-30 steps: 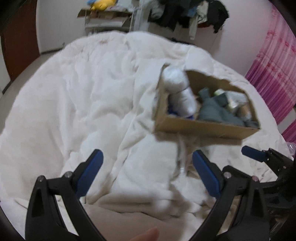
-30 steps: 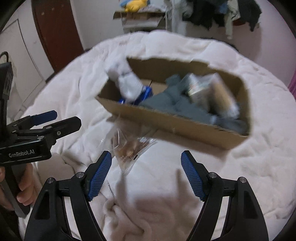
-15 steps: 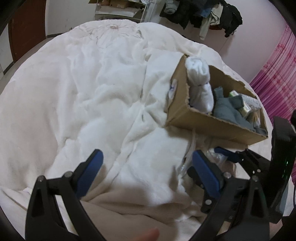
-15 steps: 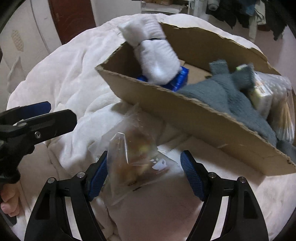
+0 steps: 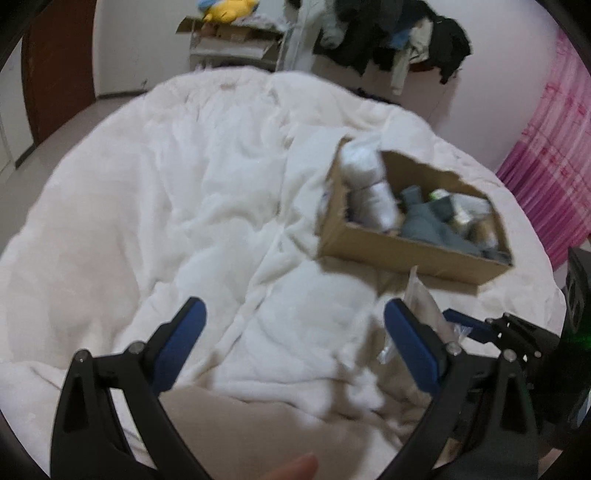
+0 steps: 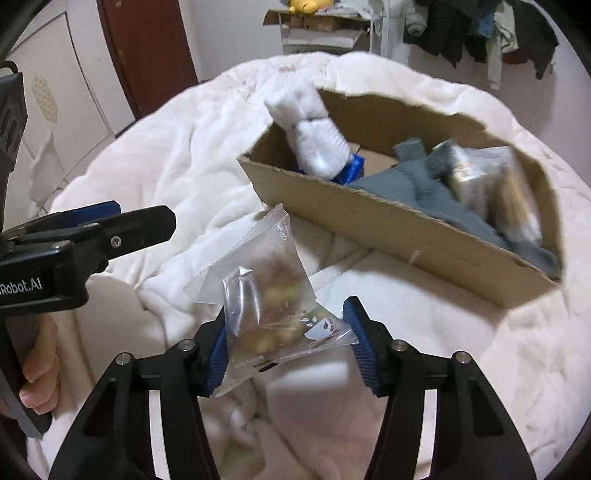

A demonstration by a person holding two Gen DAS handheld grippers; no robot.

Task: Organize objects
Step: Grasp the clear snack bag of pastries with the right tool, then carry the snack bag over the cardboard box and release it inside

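A clear plastic snack bag (image 6: 269, 295) sits between the blue pads of my right gripper (image 6: 290, 347), which is shut on it and holds it lifted above the white duvet (image 6: 177, 177). The bag also shows in the left wrist view (image 5: 421, 306). Just beyond is an open cardboard box (image 6: 388, 229) holding a rolled white sock (image 6: 314, 136), a grey cloth (image 6: 424, 192) and packets. My left gripper (image 5: 295, 343) is open and empty over the duvet, left of the box (image 5: 402, 251).
The bed is covered by a rumpled white duvet (image 5: 166, 192). Behind it stand a shelf with a yellow toy (image 5: 229, 7), hanging dark clothes (image 5: 388, 33) and a pink curtain (image 5: 554, 155). A brown door (image 6: 147, 55) is at the left.
My right gripper has closed on the snack bag and lifted it off the duvet. Both cameras have pulled back and up from the box.
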